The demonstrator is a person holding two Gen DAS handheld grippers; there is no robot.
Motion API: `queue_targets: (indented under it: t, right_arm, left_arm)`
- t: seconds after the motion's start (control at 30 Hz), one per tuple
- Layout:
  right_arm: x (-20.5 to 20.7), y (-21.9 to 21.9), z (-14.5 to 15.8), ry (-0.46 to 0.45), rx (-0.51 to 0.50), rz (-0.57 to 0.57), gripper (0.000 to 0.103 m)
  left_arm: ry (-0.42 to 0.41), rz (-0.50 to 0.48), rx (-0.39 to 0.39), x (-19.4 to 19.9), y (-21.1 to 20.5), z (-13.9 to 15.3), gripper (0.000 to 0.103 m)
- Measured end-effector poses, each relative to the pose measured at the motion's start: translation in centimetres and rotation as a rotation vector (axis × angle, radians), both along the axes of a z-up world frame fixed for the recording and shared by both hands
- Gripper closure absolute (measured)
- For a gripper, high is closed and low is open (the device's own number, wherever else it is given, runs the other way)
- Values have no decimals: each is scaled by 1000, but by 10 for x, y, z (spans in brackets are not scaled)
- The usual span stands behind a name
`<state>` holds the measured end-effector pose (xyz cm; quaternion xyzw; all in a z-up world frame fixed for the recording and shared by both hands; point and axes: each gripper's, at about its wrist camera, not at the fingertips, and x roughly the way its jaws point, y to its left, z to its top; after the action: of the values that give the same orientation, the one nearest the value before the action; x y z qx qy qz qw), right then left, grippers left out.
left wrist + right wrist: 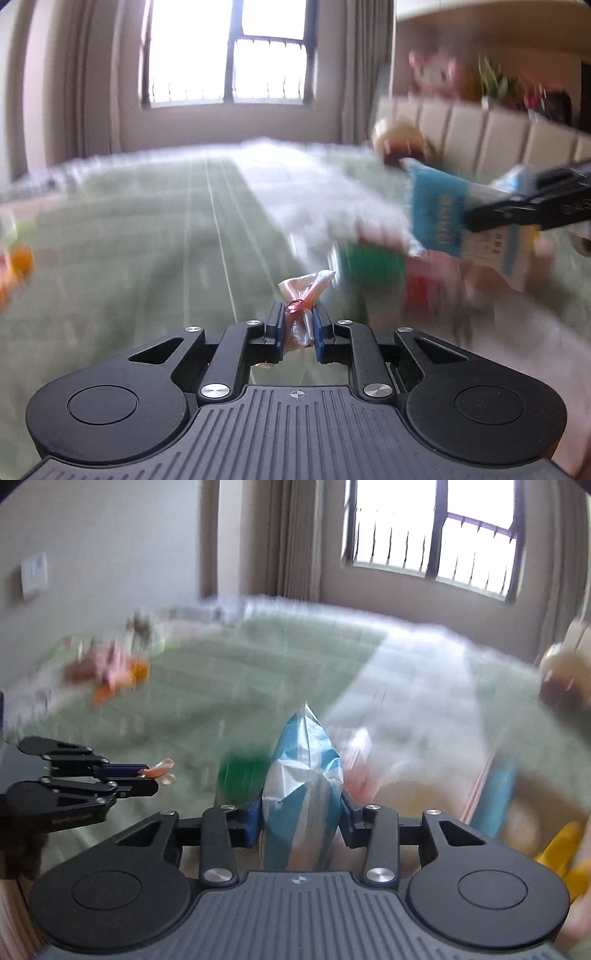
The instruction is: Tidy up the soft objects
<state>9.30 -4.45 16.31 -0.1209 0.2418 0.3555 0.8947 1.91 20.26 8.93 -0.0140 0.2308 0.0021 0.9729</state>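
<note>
My left gripper (299,326) pinches a small pink tied bag (304,295), jaws narrow on its neck. My right gripper (301,812) clamps a blue-and-white packet (303,771). Both hang above the green bedspread (147,229); beyond, blurred toys (110,668), contents unreadable.

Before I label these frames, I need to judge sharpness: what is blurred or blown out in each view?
Left wrist: gripper and pink wrapper sharp, bed smeared, window blown out. Right wrist: gripper and blue packet sharp, background smeared, window glaring.
</note>
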Motion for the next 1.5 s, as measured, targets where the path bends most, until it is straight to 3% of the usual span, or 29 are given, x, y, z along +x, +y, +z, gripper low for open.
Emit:
queue_targets:
  t: [0.1,0.23,0.4,0.47,0.6,0.63,0.73,0.8,0.83,0.93,1.03,1.13,1.23,1.33,1.4,1.5]
  right_arm:
    - [12,-23,44,-89,62,-43,63]
    - [35,-68,87,-174,80,-155,63]
    - [51,-144,109,-249,91,-302,63]
    - [58,-173,104,-235,111,-348,63]
    - [72,-217,70,-166,136,-405,63]
    - [75,-222,58,-143,139,-411,63]
    - [95,-230,26,-68,136,-422,63]
    - [105,-231,9,-24,136,-431,63]
    - [109,-231,4,-9,138,-428,63]
    - [123,-224,-4,-13,114,-398,63]
    - [139,-211,-7,-80,50,-361,63]
    - [165,-193,-27,-152,-87,-311,63]
    - [189,-178,-65,-28,-189,-305,63]
    - [193,-170,-88,100,-168,-285,63]
    - [194,-163,-91,134,-137,-274,62]
    - [197,-151,-90,147,-182,-294,62]
  left_arm:
    - [-108,10,33,28,-5,53,85]
    - [-174,-55,47,72,-37,104,85]
    - [-170,-204,-111,121,-99,136,85]
    - [-128,-278,-164,144,-131,133,85]
    - [-37,-390,-181,180,-196,107,84]
    - [3,-416,-220,187,-208,96,83]
    - [172,-457,-437,219,-226,43,79]
    - [276,-374,-402,236,-234,9,80]
    - [272,-336,-350,239,-238,2,80]
    - [218,-307,-284,231,-233,3,80]
    - [181,-336,-311,206,-217,16,80]
    - [141,-355,-333,183,-201,26,80]
    - [128,-328,-340,147,-181,25,80]
    - [124,-284,-355,113,-156,14,80]
    - [143,-227,-376,96,-139,4,80]
    - [181,-94,-404,84,-113,-17,80]
